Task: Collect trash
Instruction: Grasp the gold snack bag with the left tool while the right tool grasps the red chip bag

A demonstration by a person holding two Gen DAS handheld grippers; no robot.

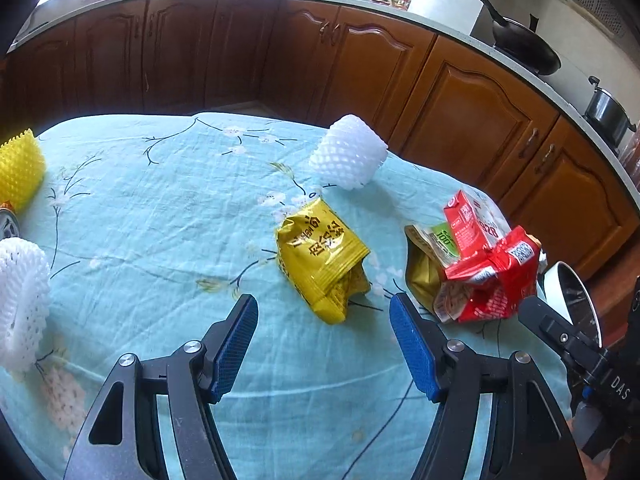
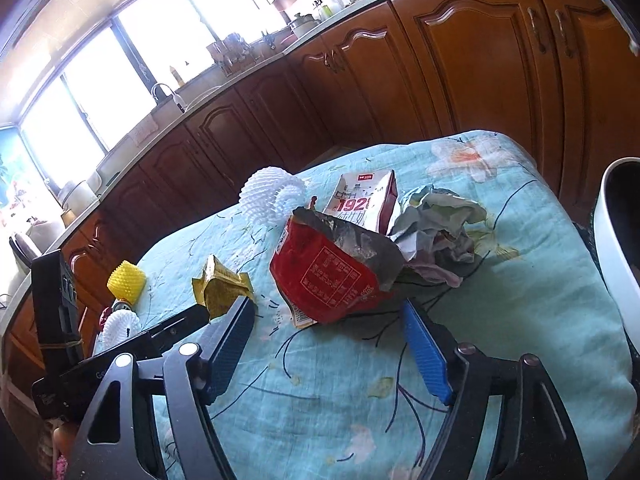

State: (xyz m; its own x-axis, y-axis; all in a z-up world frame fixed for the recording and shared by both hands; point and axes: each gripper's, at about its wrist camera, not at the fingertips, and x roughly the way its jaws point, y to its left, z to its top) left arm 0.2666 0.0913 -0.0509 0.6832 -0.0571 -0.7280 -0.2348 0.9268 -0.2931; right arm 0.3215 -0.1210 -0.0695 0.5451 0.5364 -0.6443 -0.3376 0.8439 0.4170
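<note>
On my far left in the left wrist view, a yellow foam net (image 1: 18,168) sits at the tabletop (image 1: 160,208) edge, with a white foam net (image 1: 22,304) nearer me. My left tongs (image 1: 324,312) hang wide open over the blue floral cloth, gripping nothing. Just ahead of them lies the yellow snack bag (image 1: 324,256), its torn mouth toward me. Beyond it stands another white foam sleeve (image 1: 348,152). Further right, a gold pouch (image 1: 424,264), a red wrapper (image 1: 488,280) and a red-and-white carton (image 1: 472,220) lie heaped together, touching. At the right edge I see a white bin (image 1: 568,292).

From the right wrist view, my right tongs (image 2: 328,312) are also spread open and empty, low over the cloth, with the red wrapper (image 2: 332,272) just ahead between the pads. The carton (image 2: 364,196) and crumpled paper (image 2: 436,228) sit behind it, and the bin (image 2: 612,248) stands at the right.
</note>
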